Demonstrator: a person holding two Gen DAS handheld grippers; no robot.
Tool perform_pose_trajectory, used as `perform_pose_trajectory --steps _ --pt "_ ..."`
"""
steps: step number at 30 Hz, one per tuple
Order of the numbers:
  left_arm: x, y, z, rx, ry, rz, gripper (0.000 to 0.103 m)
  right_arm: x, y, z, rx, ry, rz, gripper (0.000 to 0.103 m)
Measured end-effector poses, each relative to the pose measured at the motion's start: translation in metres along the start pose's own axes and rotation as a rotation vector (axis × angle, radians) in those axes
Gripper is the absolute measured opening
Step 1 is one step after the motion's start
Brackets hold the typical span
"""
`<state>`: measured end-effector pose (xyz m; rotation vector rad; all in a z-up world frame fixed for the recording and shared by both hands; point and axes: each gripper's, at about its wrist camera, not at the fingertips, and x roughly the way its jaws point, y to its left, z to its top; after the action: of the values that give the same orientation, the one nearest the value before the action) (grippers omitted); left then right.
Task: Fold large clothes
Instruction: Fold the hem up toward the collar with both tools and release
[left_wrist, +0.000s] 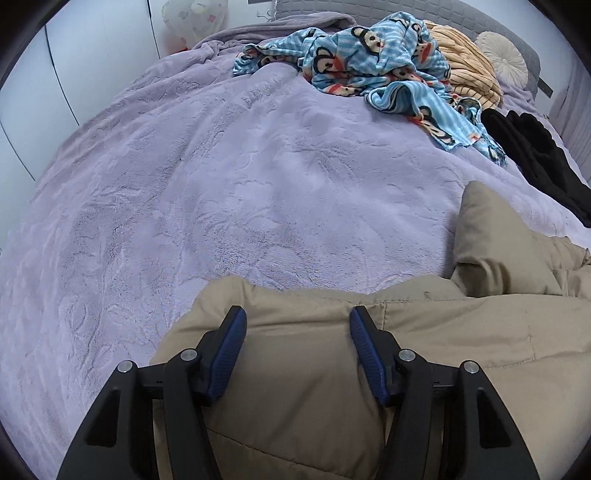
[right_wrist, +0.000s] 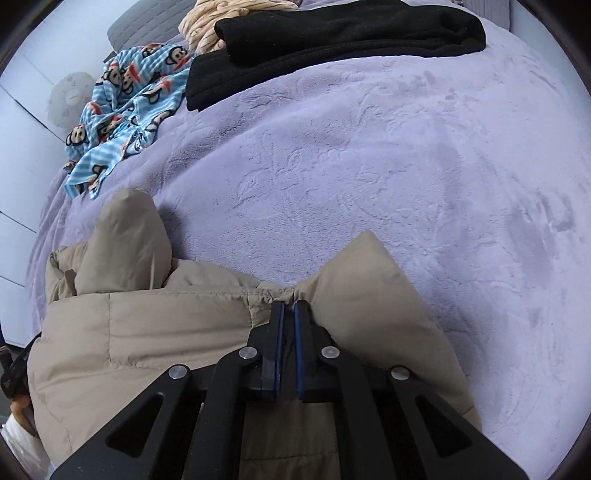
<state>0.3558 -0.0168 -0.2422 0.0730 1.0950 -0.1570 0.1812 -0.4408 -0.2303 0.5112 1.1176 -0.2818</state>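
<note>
A tan puffer jacket (left_wrist: 295, 369) lies at the near edge of a bed with a lilac fleece blanket (left_wrist: 221, 184). My left gripper (left_wrist: 297, 314) is open, its blue-padded fingers (left_wrist: 229, 343) spread just above the jacket's left part. In the right wrist view the jacket (right_wrist: 147, 332) fills the lower left, with a puffed end (right_wrist: 129, 236) sticking up. My right gripper (right_wrist: 289, 308) is shut on a pinched fold of the jacket's far edge, where the fabric gathers.
A blue monkey-print blanket (left_wrist: 388, 70) lies crumpled at the far side of the bed, also in the right wrist view (right_wrist: 129, 107). Black folded clothes (right_wrist: 332, 40) and a yellow striped cloth (left_wrist: 465, 66) lie beside it. White cupboards (left_wrist: 44, 92) stand to the left.
</note>
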Motion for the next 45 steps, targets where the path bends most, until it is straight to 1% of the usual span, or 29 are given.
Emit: perform_pose_trajectory --steps 3,5,6,7,9,11,13,15,16,18,21,24,27,30,35,39,43,45 --pt "-0.010 0.006 0.004 -0.013 0.000 0.025 0.061 -0.011 0.000 0.003 0.026 0.013 -0.007 0.003" --pt "-0.031 0.016 0.002 -0.028 -0.028 0.031 0.061 -0.028 0.002 0.000 0.019 0.002 -0.022 0.006" --pt "-0.041 0.021 0.000 -0.030 -0.041 0.031 0.061 -0.041 0.004 -0.005 0.001 -0.017 -0.026 0.009" --pt "-0.053 0.027 -0.003 -0.027 -0.053 0.033 0.061 -0.054 0.007 -0.011 -0.019 -0.035 -0.033 0.009" --pt "-0.076 0.035 -0.013 0.008 -0.077 0.034 0.061 -0.075 0.010 -0.026 -0.048 -0.049 -0.019 0.009" --pt "-0.089 0.043 -0.027 0.030 -0.080 0.059 0.061 -0.091 0.012 -0.045 -0.060 -0.054 -0.008 0.009" --pt "-0.088 0.053 -0.042 0.011 -0.037 0.056 0.061 -0.096 0.008 -0.066 -0.056 -0.037 -0.013 0.009" --pt "-0.071 0.062 -0.059 -0.016 0.024 0.069 0.061 -0.086 -0.003 -0.081 -0.042 -0.004 -0.030 0.009" --pt "-0.064 0.066 -0.065 -0.036 0.039 0.053 0.062 -0.079 -0.009 -0.085 -0.028 0.005 -0.018 0.009" --pt "-0.056 0.069 -0.070 -0.073 0.044 0.044 0.070 -0.069 -0.014 -0.085 -0.015 0.007 0.003 0.008" --pt "-0.056 0.068 -0.068 -0.089 0.051 0.066 0.070 -0.066 -0.009 -0.080 -0.036 0.004 -0.018 0.008" --pt "-0.071 0.062 -0.066 -0.056 0.053 0.107 0.070 -0.075 -0.007 -0.078 -0.015 0.012 -0.033 0.009" --pt "-0.089 0.058 -0.072 -0.030 0.050 0.101 0.070 -0.090 -0.004 -0.083 0.015 0.004 -0.022 0.009" --pt "-0.106 0.057 -0.078 -0.043 0.062 0.083 0.070 -0.108 -0.001 -0.094 0.019 -0.005 -0.010 0.009" --pt "-0.126 0.053 -0.097 -0.036 0.105 0.064 0.070 -0.130 -0.001 -0.122 0.061 0.011 0.023 0.010" --pt "-0.141 0.047 -0.116 -0.022 0.116 0.053 0.070 -0.138 -0.003 -0.149 0.100 0.044 0.035 0.010" --pt "-0.152 0.042 -0.134 -0.009 0.145 0.043 0.070 -0.142 -0.003 -0.175 0.126 0.074 0.029 0.018" --pt "-0.156 0.040 -0.143 -0.010 0.155 0.035 0.070 -0.143 -0.002 -0.184 0.134 0.085 0.034 0.019"
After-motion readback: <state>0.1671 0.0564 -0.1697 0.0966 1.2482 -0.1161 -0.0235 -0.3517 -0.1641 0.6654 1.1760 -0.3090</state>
